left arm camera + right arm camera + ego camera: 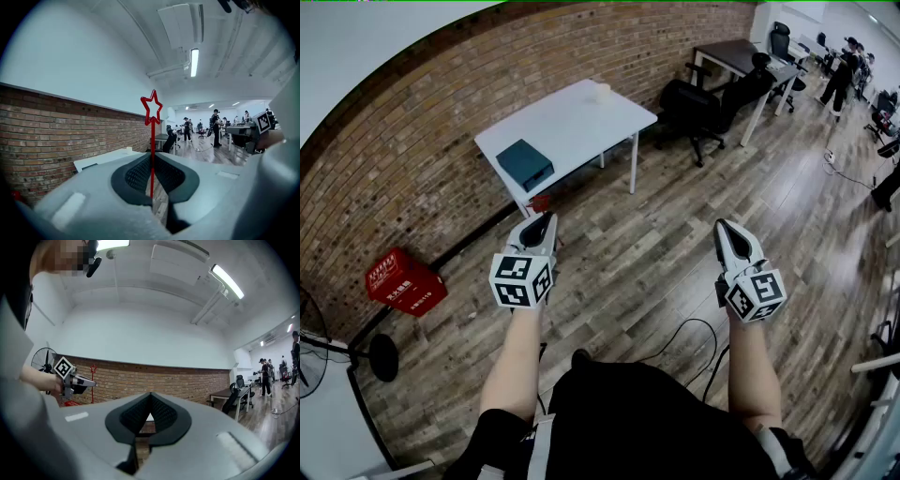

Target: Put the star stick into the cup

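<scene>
I hold the red star stick [152,140] upright in my left gripper [152,161], whose jaws are shut on its thin shaft; the star outline [151,107] stands well above the tips. In the head view the star [541,202] peeks past the left gripper [540,221], raised over the wooden floor. A small white cup [601,91] stands at the far end of the white table [581,127], some way ahead of both grippers; it also shows in the left gripper view [129,150]. My right gripper [727,231] is shut and holds nothing [150,398].
A teal box [525,164] lies on the table's near end. A red crate [405,281] and a fan [311,349] stand by the brick wall at left. Black office chairs [703,103], desks and people are at the far right. A black cable [694,337] runs across the floor.
</scene>
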Motion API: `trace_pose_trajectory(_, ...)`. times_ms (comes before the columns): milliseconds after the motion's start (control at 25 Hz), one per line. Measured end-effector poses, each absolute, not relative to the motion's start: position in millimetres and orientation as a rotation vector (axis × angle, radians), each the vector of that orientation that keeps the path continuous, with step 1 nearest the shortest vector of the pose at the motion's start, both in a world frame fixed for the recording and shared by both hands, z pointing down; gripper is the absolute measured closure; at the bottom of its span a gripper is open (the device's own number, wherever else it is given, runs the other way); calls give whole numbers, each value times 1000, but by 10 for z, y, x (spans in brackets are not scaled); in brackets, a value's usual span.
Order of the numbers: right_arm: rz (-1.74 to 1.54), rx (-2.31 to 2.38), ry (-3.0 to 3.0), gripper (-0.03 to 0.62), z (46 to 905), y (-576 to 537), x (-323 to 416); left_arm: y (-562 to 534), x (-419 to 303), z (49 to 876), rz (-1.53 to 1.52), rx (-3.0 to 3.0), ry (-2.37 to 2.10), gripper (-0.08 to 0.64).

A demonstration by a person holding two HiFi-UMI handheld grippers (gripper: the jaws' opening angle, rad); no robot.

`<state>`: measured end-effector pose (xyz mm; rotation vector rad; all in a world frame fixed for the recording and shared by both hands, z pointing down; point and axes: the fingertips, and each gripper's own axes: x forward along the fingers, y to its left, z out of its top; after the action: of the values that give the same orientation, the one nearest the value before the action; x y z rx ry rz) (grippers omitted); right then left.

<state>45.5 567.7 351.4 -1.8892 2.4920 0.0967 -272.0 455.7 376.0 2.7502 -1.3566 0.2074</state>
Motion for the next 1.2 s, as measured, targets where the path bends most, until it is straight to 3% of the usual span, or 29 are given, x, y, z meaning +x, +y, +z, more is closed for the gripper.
trace_pose_trajectory(760,-8,-1858,2504,592,3708,5614,616,4564,-1928,3807,208,2813,-1310,540)
trace_pose_trajectory(1200,-99,-1808,2568,592,3937,5009,657,3786,-1631,3861,140,2773,-1264,540)
